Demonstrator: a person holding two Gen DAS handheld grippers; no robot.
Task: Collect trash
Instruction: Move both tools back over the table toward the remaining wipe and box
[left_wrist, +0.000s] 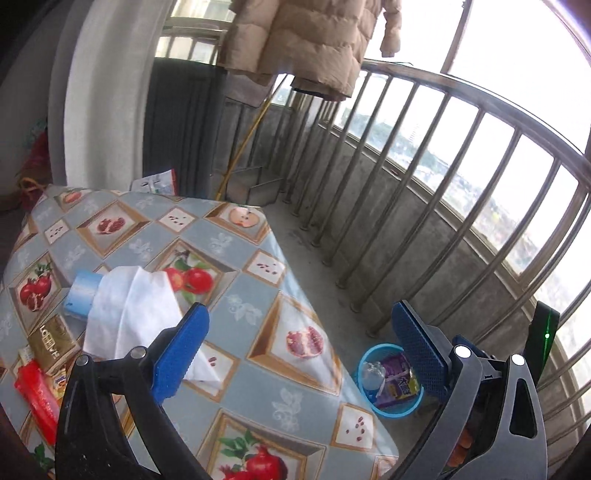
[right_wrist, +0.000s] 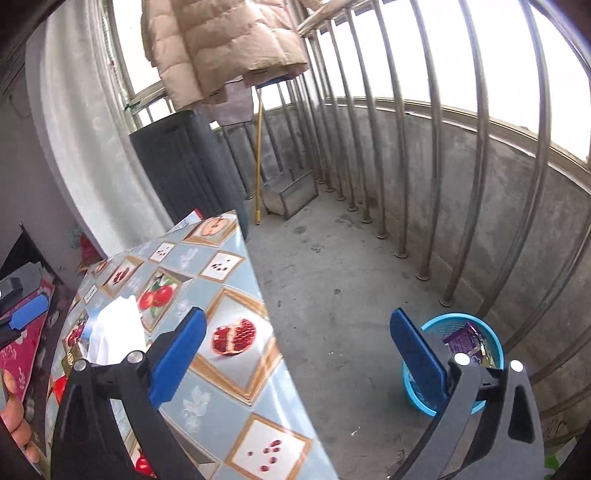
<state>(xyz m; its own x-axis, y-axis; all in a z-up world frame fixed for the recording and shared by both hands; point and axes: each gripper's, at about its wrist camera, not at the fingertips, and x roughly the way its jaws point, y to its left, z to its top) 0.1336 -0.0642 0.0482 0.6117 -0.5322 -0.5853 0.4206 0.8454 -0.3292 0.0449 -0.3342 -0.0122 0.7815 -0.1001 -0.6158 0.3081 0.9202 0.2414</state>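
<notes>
I see both my claws spread wide, gripping nothing: left claw (left_wrist: 299, 350), right claw (right_wrist: 295, 350). A white tissue (left_wrist: 129, 314) lies near the worktop's (left_wrist: 240, 288) left edge. The blue bin (right_wrist: 491, 339) stands on the floor beside the railing.

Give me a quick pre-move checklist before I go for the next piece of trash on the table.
1. Left gripper open and holding nothing: ok.
2. Right gripper open and holding nothing: ok.
3. Next pickup in view: ok; white tissue lies on the table beside the left gripper's left finger.
4. Other trash located: ok; blue tape roll, gold packet and red wrapper sit at the table's left side.
5. Blue basket reachable on the floor: ok, uncovered, purple wrapper already inside.
6. Room left in basket: cannot tell.
</notes>
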